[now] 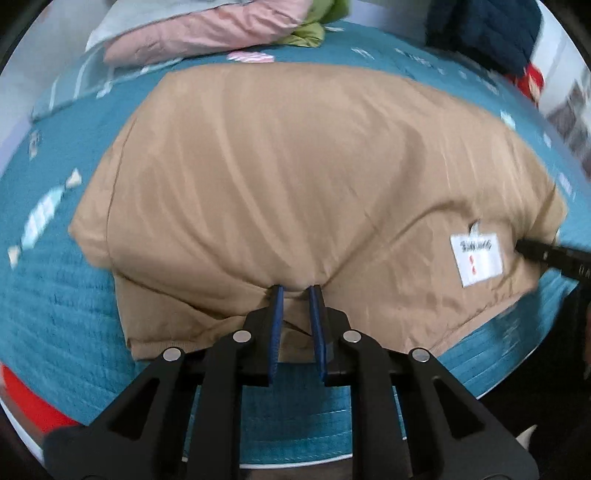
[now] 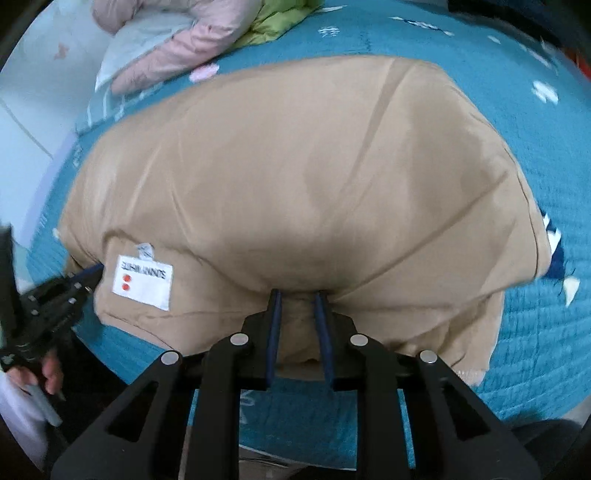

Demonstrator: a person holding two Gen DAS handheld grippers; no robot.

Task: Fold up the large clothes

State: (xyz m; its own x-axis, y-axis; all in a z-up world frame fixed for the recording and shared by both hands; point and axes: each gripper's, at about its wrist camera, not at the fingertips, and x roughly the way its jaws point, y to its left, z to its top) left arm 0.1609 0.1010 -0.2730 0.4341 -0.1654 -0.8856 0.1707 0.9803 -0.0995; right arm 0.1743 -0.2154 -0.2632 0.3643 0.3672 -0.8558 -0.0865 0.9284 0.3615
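A tan padded jacket (image 1: 295, 166) lies folded into a broad mound on a teal bed cover (image 1: 55, 295). My left gripper (image 1: 295, 290) is shut on a pinch of the jacket's near edge, and creases fan out from its blue pads. A white label (image 1: 476, 258) sits on the jacket to the right of that grip. In the right wrist view my right gripper (image 2: 298, 293) holds a bunched fold of the jacket (image 2: 295, 166) at the near edge, right of the label (image 2: 142, 282). The left gripper (image 2: 88, 275) shows at the far left, held by a hand (image 2: 51, 373).
A pink garment (image 1: 207, 33) and a green one (image 1: 314, 26) are piled at the bed's far side. A dark blue garment (image 1: 487, 33) lies at the far right. The bed's near edge runs just under both grippers.
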